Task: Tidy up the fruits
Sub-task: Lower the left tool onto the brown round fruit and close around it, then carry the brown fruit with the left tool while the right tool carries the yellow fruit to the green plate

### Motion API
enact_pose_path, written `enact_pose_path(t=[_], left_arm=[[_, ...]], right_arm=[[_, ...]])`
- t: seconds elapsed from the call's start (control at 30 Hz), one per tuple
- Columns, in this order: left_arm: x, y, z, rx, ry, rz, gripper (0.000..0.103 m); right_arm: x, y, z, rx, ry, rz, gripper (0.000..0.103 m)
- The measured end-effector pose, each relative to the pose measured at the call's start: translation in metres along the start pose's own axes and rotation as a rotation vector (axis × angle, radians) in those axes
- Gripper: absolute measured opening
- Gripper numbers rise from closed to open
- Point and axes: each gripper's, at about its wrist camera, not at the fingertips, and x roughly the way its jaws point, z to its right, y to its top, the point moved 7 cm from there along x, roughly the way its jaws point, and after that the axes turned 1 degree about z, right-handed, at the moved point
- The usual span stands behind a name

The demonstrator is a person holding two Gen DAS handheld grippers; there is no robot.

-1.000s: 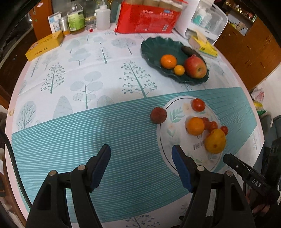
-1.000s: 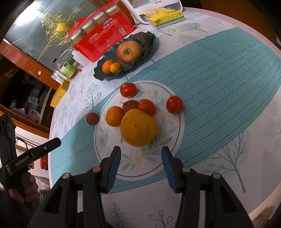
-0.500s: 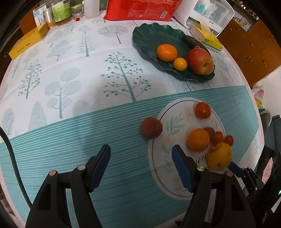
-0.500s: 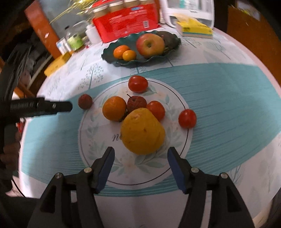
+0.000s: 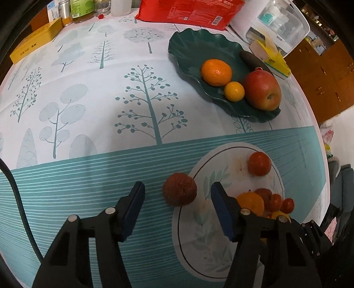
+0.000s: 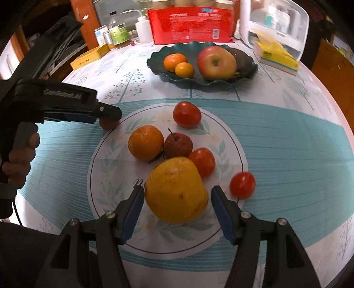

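Observation:
A rough brown-red fruit [image 5: 179,189] lies on the teal cloth just off the white round plate [image 5: 210,243]. My left gripper [image 5: 177,188] straddles it with jaws closing, a gap showing at each pad. On the plate [image 6: 110,177] sit a big yellow fruit [image 6: 176,190], an orange [image 6: 145,143], a dark red fruit [image 6: 178,145] and three tomatoes [image 6: 187,114]. My right gripper [image 6: 177,191] stands open around the yellow fruit without gripping it. The green dish [image 6: 154,59] behind holds an apple [image 6: 215,63], a mandarin [image 6: 174,61], a small orange and a dark fruit.
Along the table's back stand a red package [image 5: 188,11], bottles [image 5: 81,11], a white appliance [image 5: 281,22] and a yellow tissue box [image 5: 274,59]. A yellow box [image 5: 35,44] lies far left. The table edge curves down the right side.
My left gripper came forward and down until the brown-red fruit sits between its jaws, which narrowed. My right gripper rolled level, widened its jaws and closed in around the yellow fruit.

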Motion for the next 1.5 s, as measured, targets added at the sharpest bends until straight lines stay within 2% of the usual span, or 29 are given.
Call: enact_pose_path(t=[0.07, 0.13, 0.2, 0.27, 0.4, 0.67, 1.13, 1.37, 1.5], left_arm=[[0.003, 0.002, 0.000, 0.000, 0.013, -0.004, 0.058], [0.006, 0.005, 0.001, -0.007, 0.010, -0.004, 0.051], [0.008, 0.006, 0.002, -0.010, 0.010, -0.004, 0.046], [0.009, 0.008, 0.002, -0.006, 0.016, -0.002, 0.043], [0.008, 0.006, 0.001, 0.003, 0.011, -0.011, 0.031], [0.003, 0.004, 0.007, 0.014, -0.011, -0.010, 0.030], [-0.049, -0.015, -0.002, 0.048, 0.003, 0.033, 0.030], [-0.074, -0.025, -0.019, 0.032, 0.025, 0.038, 0.030], [-0.087, -0.027, -0.024, 0.001, -0.008, 0.039, 0.030]], right_arm=[[0.002, 0.002, 0.002, -0.011, 0.002, -0.002, 0.063], [0.003, 0.003, 0.003, -0.014, 0.010, -0.004, 0.061], [0.004, 0.004, 0.002, -0.024, 0.025, -0.006, 0.054], [0.004, 0.004, -0.001, -0.038, 0.031, -0.007, 0.053], [0.003, 0.004, -0.001, -0.041, 0.031, -0.008, 0.052], [-0.002, -0.001, -0.001, -0.023, 0.030, -0.025, 0.051], [-0.032, -0.014, -0.014, 0.033, 0.002, 0.003, 0.050], [-0.051, -0.029, -0.012, 0.130, -0.010, 0.012, 0.050], [-0.060, -0.035, -0.001, 0.193, -0.031, 0.003, 0.050]])
